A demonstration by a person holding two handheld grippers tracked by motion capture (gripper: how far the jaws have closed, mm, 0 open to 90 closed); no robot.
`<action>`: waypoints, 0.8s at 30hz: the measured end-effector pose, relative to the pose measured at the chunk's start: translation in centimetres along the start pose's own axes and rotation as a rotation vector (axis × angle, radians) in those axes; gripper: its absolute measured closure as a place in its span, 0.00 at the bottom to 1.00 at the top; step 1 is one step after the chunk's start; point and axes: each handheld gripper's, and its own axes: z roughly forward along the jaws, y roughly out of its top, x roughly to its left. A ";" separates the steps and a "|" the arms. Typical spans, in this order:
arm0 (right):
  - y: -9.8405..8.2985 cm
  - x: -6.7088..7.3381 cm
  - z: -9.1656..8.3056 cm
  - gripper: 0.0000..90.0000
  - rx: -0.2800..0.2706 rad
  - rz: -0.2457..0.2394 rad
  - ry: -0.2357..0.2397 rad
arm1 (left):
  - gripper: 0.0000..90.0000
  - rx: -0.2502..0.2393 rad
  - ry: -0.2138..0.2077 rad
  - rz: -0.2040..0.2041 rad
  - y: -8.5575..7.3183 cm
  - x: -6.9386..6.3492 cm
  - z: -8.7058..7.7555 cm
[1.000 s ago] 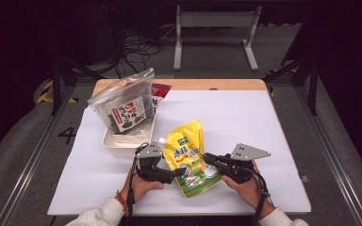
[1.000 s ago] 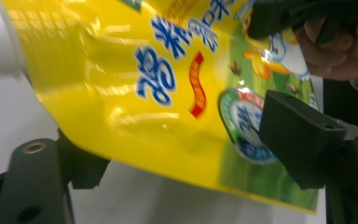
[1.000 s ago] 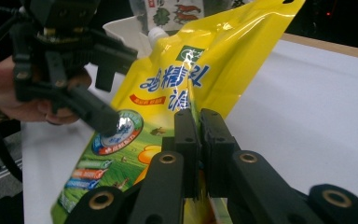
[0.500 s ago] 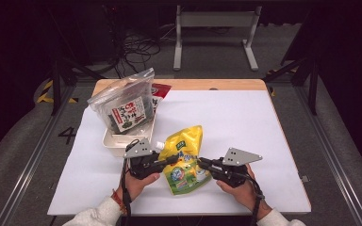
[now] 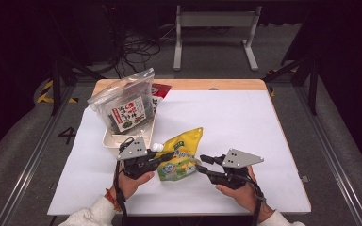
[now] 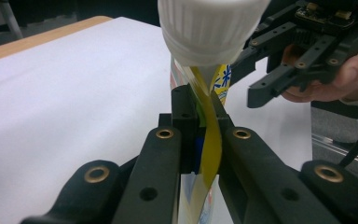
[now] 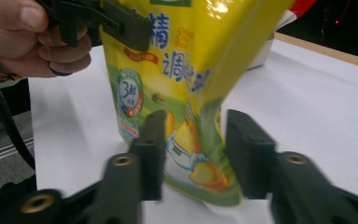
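Note:
A yellow spouted pouch (image 5: 183, 151) with a white cap (image 6: 209, 27) hangs tilted just above the white table cover. My left gripper (image 5: 168, 155) is shut on the pouch's top edge right under the cap; in the left gripper view the yellow film (image 6: 210, 148) is pinched between the jaws. My right gripper (image 5: 202, 164) has just been opening. In the right gripper view its jaws stand apart at the pouch's lower end (image 7: 186, 65), and the pads do not press on it.
A white tray (image 5: 107, 139) at the back left holds a clear bag of dark seaweed (image 5: 125, 106), with a red packet (image 5: 162, 89) behind it. The wooden table edge (image 5: 207, 84) runs along the far side. White cover stretches to the right.
The left jaws closed on the pouch under its cap and lifted it slightly. The right jaws, shut on the pouch's lower end before, have come apart.

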 end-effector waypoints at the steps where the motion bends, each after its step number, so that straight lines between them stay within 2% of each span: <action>1: 0.0 -0.1 -0.1 0.61 0.003 0.009 0.001 | 0.98 0.000 0.003 0.009 0.1 0.0 -0.2; 7: -0.4 -0.3 -1.0 0.54 0.041 -0.008 -0.028 | 0.98 -0.002 0.007 0.015 0.2 0.1 -0.8; 9: -0.6 -0.4 -1.4 0.51 0.066 -0.035 -0.057 | 0.98 0.003 0.005 0.023 0.1 0.2 -0.9; 14: -1.2 -0.9 -2.2 0.47 0.102 -0.039 -0.093 | 0.98 0.001 0.010 0.042 0.2 0.3 -1.3; 18: -1.8 -1.4 -2.8 0.45 0.128 -0.028 -0.106 | 0.98 -0.004 0.016 0.054 0.4 0.4 -1.9; 19: -1.9 -1.5 -3.0 0.44 0.134 -0.024 -0.111 | 0.98 -0.007 0.014 0.047 0.4 0.3 -2.0; 24: -2.8 -1.8 -3.9 0.41 0.159 -0.005 -0.130 | 0.98 -0.011 0.028 0.073 0.7 0.3 -2.7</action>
